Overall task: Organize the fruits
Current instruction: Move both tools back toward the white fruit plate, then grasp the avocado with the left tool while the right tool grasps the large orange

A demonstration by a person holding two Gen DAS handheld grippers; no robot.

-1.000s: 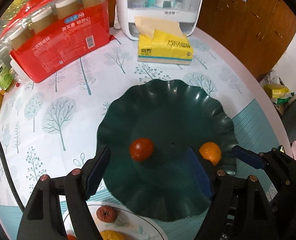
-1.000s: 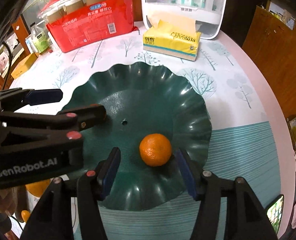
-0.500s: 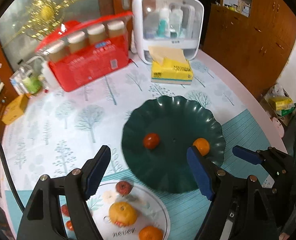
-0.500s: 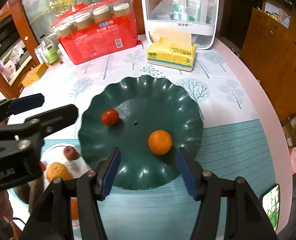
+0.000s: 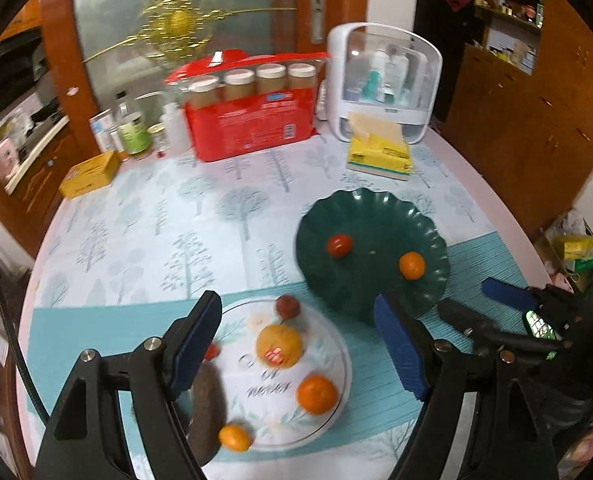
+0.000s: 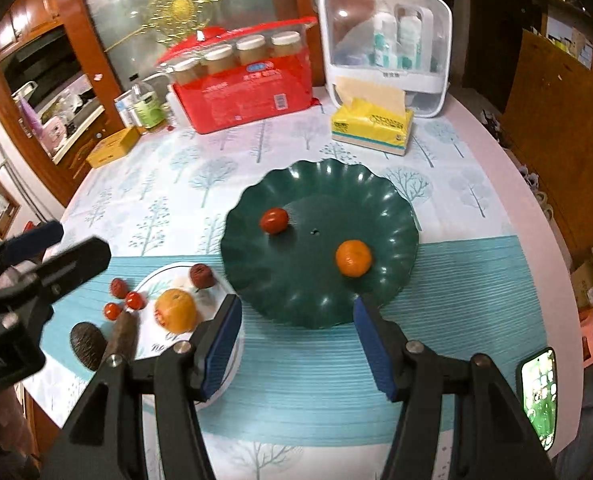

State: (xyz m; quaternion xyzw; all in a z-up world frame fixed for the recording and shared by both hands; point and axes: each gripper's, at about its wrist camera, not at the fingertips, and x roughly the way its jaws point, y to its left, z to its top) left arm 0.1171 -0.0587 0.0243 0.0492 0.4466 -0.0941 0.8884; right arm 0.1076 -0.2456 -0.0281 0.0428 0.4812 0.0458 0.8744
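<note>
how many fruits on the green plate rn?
2 on the green plate: a red tomato left of center and a tangerine toward the right rim. None looks hidden.

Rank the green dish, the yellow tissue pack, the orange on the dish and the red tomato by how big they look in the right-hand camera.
1. green dish
2. yellow tissue pack
3. orange
4. red tomato

The tissue pack sits farther from the camera, so it may really be bigger than it appears.

red jar pack [image 6: 243,84] | yellow tissue box [image 6: 371,125] — white organizer [image 6: 388,40] behind | phone [image 6: 538,396]
</note>
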